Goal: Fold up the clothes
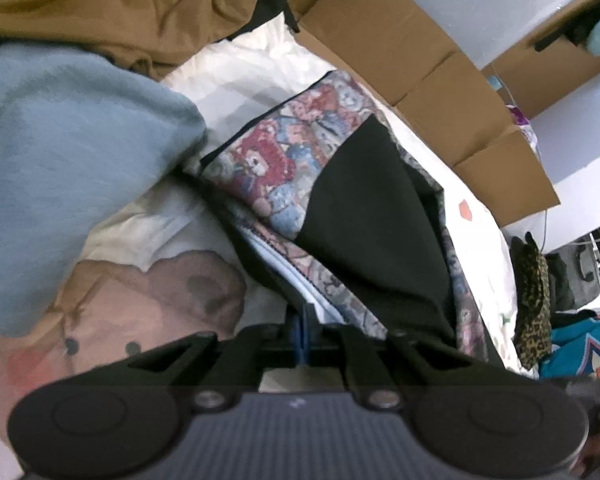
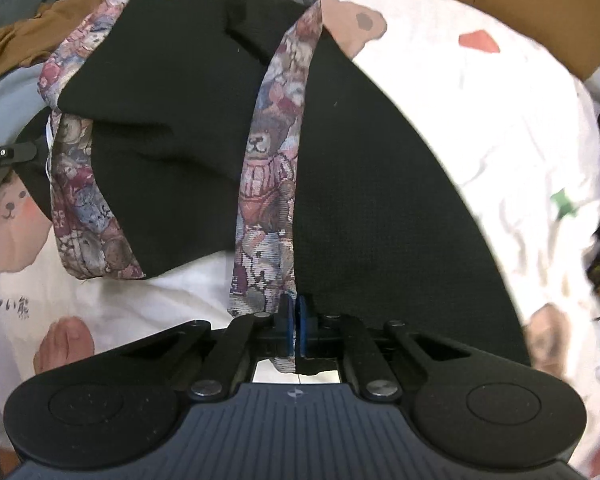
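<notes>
A black garment with bear-patterned tapestry panels (image 2: 360, 184) lies on a white bear-print bedsheet (image 2: 480, 100). My right gripper (image 2: 296, 328) is shut on its near edge, where a patterned strip (image 2: 268, 184) meets the black cloth. In the left wrist view the same garment (image 1: 352, 216) stretches away from me, and my left gripper (image 1: 302, 332) is shut on its dark edge. The left gripper also shows at the left edge of the right wrist view (image 2: 4, 156).
A blue garment (image 1: 72, 168) and a tan garment (image 1: 120, 8) are piled at the left. Cardboard boxes (image 1: 440, 88) line the far side of the bed. Leopard-print (image 1: 534, 300) and teal (image 1: 576, 344) clothes lie at the right.
</notes>
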A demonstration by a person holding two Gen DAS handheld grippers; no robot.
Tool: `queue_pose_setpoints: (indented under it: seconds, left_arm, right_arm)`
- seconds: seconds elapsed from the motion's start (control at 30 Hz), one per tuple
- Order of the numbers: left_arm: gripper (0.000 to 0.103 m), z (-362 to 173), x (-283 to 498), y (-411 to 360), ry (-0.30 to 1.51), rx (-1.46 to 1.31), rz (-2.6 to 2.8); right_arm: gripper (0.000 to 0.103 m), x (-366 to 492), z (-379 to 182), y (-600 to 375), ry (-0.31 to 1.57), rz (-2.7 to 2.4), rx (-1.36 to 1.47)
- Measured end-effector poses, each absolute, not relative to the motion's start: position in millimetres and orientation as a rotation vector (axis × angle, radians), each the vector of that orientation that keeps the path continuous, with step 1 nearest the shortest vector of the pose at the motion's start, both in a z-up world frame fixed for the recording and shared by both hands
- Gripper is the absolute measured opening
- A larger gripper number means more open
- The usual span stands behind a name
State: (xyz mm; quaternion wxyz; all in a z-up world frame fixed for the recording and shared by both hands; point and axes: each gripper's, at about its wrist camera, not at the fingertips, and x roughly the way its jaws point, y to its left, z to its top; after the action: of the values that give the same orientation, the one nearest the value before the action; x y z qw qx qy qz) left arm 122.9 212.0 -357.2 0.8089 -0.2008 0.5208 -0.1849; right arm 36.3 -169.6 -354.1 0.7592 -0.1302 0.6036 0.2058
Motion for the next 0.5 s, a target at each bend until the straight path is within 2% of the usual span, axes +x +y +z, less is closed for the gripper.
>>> queue_pose_setpoints:
  seconds: [0.5]
  left_arm:
    - [0.001,-336,67,243,1.152,-0.418,-0.305]
  right_arm:
    - [0.000,117,-288,-231,1.410,0.459,-0.455]
